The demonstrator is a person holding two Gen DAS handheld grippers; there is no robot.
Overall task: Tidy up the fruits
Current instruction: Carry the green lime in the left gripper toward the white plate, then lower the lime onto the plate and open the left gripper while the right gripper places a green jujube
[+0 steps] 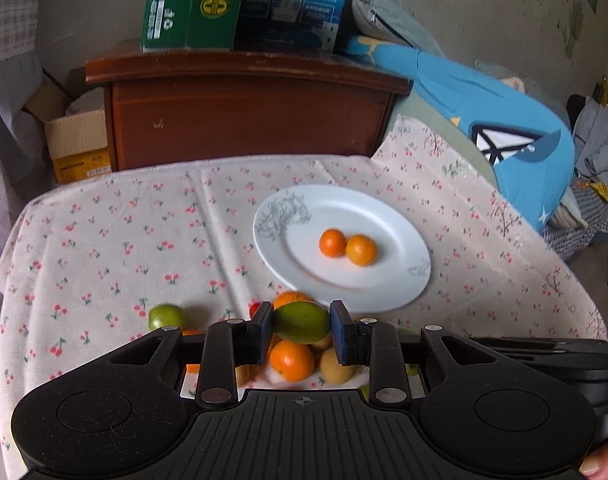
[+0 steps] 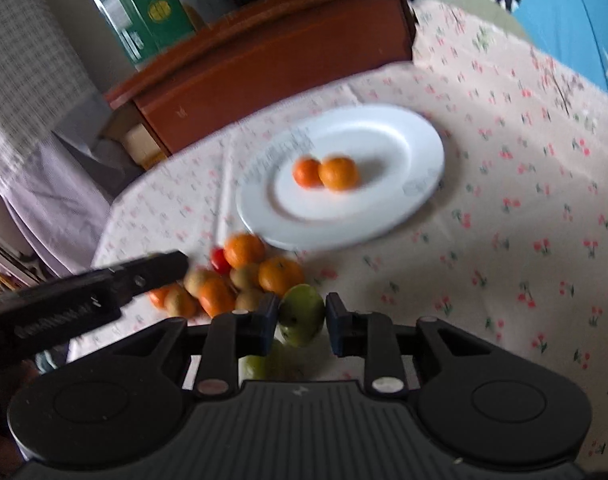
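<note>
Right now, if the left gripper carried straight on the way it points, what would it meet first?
Probably the white plate, near its front rim. The left gripper, shut on a green fruit, points down across the fruit pile towards it; depth is unclear.

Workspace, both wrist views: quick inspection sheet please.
Surface: cherry-print tablecloth, wrinkled, covering the table.
Job's things: white plate holding two oranges; fruit pile of oranges, brownish fruits and one small red one near the plate; lone green fruit on the cloth.
Clutter: nothing seen on the cloth.
Grippers: left gripper shut on a green mango; right gripper shut on a green apple.
Cables: nothing seen.
Surroundings: wooden cabinet carrying boxes; cardboard box on the floor; blue cushion.
</note>
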